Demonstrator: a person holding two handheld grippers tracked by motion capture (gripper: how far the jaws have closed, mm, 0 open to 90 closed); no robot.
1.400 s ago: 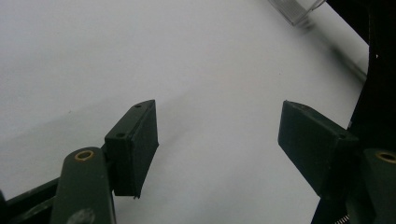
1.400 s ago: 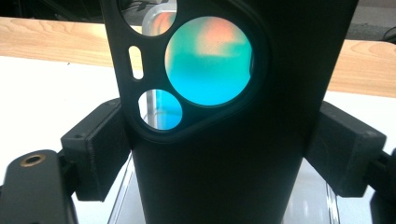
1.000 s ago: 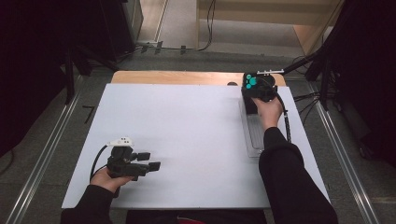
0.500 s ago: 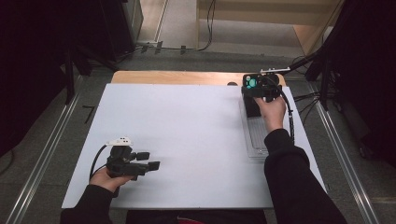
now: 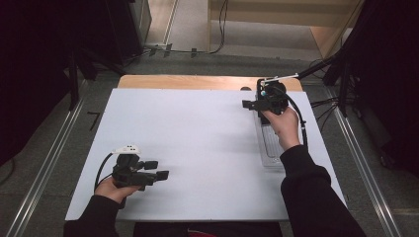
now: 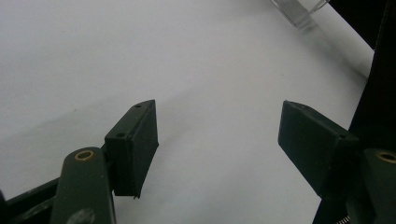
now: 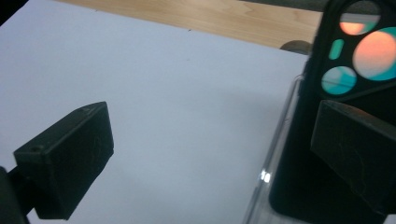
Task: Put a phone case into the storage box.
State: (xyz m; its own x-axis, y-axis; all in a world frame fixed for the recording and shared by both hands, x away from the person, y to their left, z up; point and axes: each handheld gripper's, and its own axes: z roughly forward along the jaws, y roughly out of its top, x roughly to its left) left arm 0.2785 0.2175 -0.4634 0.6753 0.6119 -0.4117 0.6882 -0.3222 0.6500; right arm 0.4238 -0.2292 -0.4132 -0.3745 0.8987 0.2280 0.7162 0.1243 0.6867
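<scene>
My right gripper (image 5: 249, 102) hovers over the far end of a clear plastic tray (image 5: 271, 148) at the table's right side, jaws pointing left. In the right gripper view my right gripper (image 7: 212, 112) is open, its jaws have just been opening, and only white table shows between them. A black phone (image 7: 345, 56) with round camera openings stands in the tray (image 7: 275, 154) just beyond the right jaw. My left gripper (image 5: 157, 169) rests near the front left of the table. In its own view my left gripper (image 6: 217, 108) stands open over bare white surface.
The white table top (image 5: 197, 133) lies on a wooden board whose far edge (image 5: 188, 81) shows behind it. A corner of the clear tray (image 6: 299, 9) appears at the top of the left gripper view. Cables and dark stands crowd the floor at the right.
My right gripper has lifted and swung leftward at the tray's far end, with its jaws spread wider. The left hand and gripper have stayed put.
</scene>
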